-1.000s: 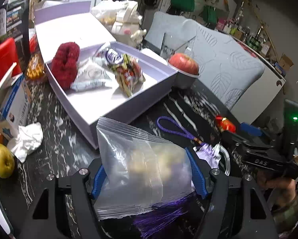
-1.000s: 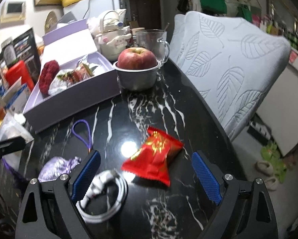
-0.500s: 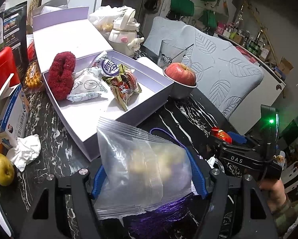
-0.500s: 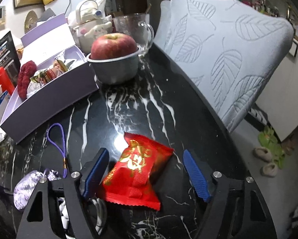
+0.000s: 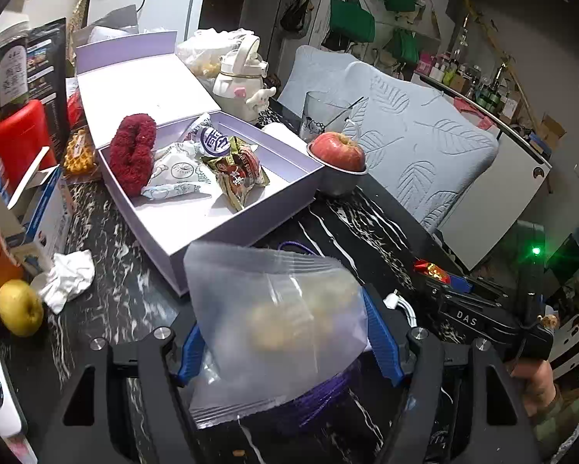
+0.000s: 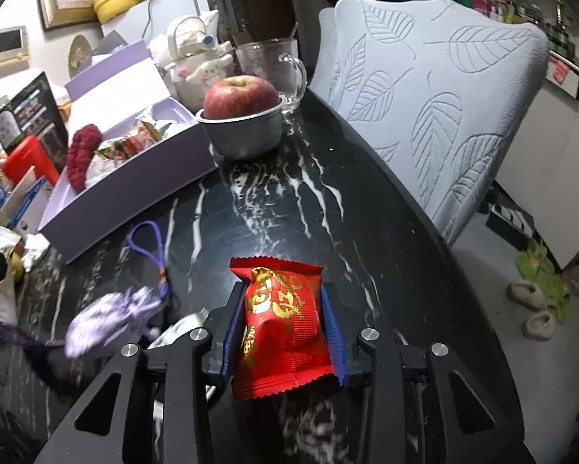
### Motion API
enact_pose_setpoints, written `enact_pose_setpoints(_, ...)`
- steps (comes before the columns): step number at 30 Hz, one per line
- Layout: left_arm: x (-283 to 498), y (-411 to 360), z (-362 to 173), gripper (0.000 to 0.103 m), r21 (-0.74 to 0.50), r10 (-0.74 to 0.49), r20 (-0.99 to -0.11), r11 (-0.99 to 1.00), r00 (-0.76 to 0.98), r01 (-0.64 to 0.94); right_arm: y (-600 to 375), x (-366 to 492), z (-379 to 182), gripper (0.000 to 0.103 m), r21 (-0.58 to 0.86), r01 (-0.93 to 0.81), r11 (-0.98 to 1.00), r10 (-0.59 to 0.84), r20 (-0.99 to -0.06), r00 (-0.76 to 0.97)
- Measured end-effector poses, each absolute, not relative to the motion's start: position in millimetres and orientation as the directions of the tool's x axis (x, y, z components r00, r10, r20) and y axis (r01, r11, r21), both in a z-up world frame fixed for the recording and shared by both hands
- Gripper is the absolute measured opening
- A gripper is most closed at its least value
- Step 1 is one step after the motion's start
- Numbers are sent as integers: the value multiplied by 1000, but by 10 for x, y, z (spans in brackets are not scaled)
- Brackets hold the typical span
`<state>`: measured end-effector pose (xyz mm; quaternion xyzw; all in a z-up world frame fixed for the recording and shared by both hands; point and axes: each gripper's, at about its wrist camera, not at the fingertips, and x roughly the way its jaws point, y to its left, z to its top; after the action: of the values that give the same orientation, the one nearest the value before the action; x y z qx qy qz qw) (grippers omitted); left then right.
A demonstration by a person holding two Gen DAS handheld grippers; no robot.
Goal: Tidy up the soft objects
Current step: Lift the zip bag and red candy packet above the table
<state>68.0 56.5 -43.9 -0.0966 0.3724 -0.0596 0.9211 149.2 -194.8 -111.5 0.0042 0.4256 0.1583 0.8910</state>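
Observation:
My left gripper [image 5: 285,340] is shut on a clear zip bag [image 5: 277,309] with yellowish food inside, held above the black marble table, short of the open lavender box [image 5: 196,228]. The box holds a red fuzzy scrunchie [image 5: 132,152] and several snack packets [image 5: 235,166]. My right gripper [image 6: 283,324] is shut on a red snack packet [image 6: 283,309] with gold print, low over the table. A purple pouch [image 6: 107,317] with a cord loop [image 6: 150,239] lies to its left.
A red apple in a metal bowl [image 6: 243,116] stands by the box, with a glass mug [image 6: 274,65] and a white kettle [image 5: 243,77] behind. A yellow apple [image 5: 18,307] and crumpled tissue [image 5: 70,278] lie left. A white cable [image 5: 399,303] lies near the right gripper. A grey cushion [image 6: 424,89] borders the table's right edge.
My right gripper has moved forward around the red packet and closed on it. My left gripper has lifted a little with the bag and drawn back from the box.

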Motion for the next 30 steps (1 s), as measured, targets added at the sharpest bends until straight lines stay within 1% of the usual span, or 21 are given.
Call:
enact_pose_setpoints(6,405,526,-392,70,-212,-168,-656,977,735,34,-1986,1231,-1042,37,159,-289,944,307,-743,595)
enact_pose_setpoints(7,366,518,-397,69,-209,-163,-656,978,737,30,-1994,1183,-1035,37,160,-290,943,309,-741,596)
enact_pose_setpoints(8,325,514,-418,64,-208,-161,-657,978,737,29,-1999,1139,-1032,37,161,-293,942,312,-739,597)
enact_pose_setpoints(11,263,518,-525,64,-214,-162,-675,977,720,19,-1995,1019,-1041,37,162,-298,941,316,-738,597)
enact_pose_setpoints(14,198,555,-602,64,-205,-133,-677,979,723,-11,-1999,910,-1056,37,170,-303,938,325,-739,591)
enact_pose_setpoints(16,157,595,-631,64,-183,-79,-678,981,731,-65,-2000,834,-1052,37,166,-308,937,325,-737,593)
enact_pose_setpoints(18,159,637,-659,64,-131,14,-689,981,725,-144,-2003,776,-1052,37,163,-310,937,324,-737,594)
enact_pose_setpoints(19,171,647,-672,64,-114,38,-695,980,718,-162,-1999,758,-1051,37,163,-311,936,326,-737,593)
enact_pose_setpoints(21,209,655,-713,65,-100,50,-711,980,702,-171,-1990,728,-1048,37,162,-316,935,328,-736,592)
enact_pose_setpoints(27,364,647,-890,69,-115,39,-766,974,641,-196,-1973,712,-1032,37,158,-317,935,326,-732,598)
enact_pose_setpoints(30,428,611,-979,73,-125,25,-777,973,630,-193,-1973,725,-1042,37,152,-314,937,319,-736,597)
